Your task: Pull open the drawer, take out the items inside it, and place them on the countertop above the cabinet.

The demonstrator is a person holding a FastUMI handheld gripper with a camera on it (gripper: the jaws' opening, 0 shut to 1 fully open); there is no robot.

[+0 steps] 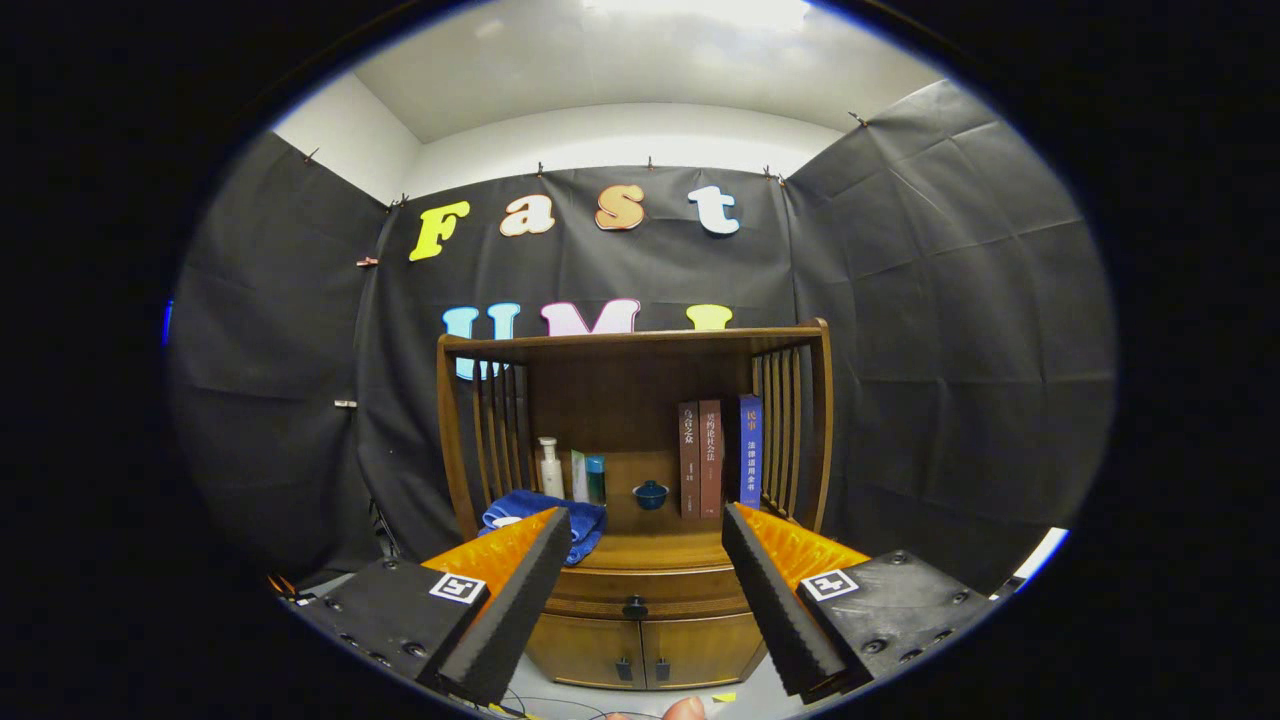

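Observation:
A brown wooden cabinet (pixel 640 560) stands ahead against the black wall. Its drawer (pixel 650 592) is closed, with a dark round knob (pixel 635 606) at its front middle, seen between my fingers and some way beyond them. The countertop (pixel 655 550) lies just above the drawer, under an open shelf frame. My gripper (pixel 645 525) is open and holds nothing; its black-padded orange fingers (pixel 515 600) stand wide apart on either side of the drawer. What is inside the drawer is hidden.
On the countertop sit a blue towel (pixel 545 520), a white bottle (pixel 550 468), a teal bottle (pixel 595 478), a small blue bowl (pixel 650 493) and three upright books (pixel 715 455). Two cabinet doors (pixel 640 650) are below the drawer. A fingertip (pixel 685 708) shows at the bottom.

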